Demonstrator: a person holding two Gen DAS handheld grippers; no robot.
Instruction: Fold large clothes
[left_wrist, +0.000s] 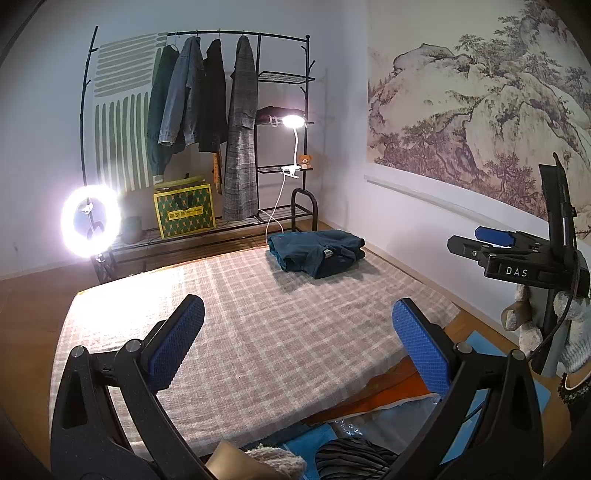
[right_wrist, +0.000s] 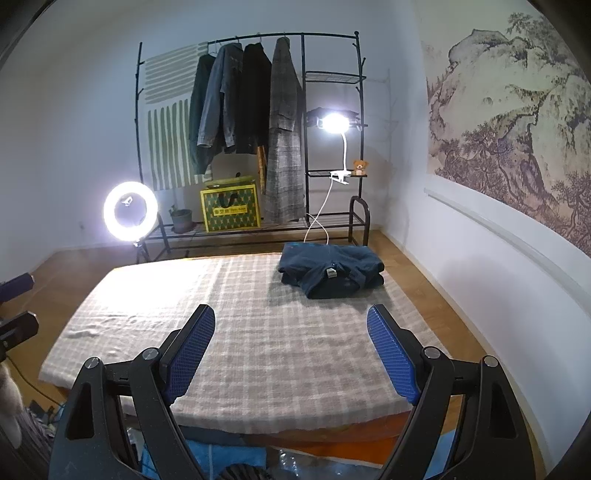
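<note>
A dark blue garment lies folded into a stack at the far right corner of a plaid blanket spread on a low mat. My left gripper hovers open above the blanket's near part, well short of the garment, with nothing between its blue pads. My right gripper is open too, above the near edge, and empty. In the left wrist view the right gripper shows from the side at the right edge. A bit of the left gripper shows at the left edge of the right wrist view.
A black clothes rack with several hung coats stands behind the mat. A ring light glows at the left, a clip lamp on the rack's shelves. A green-yellow box sits beneath. A wall runs along the right. Bags and cloth lie before the mat's near edge.
</note>
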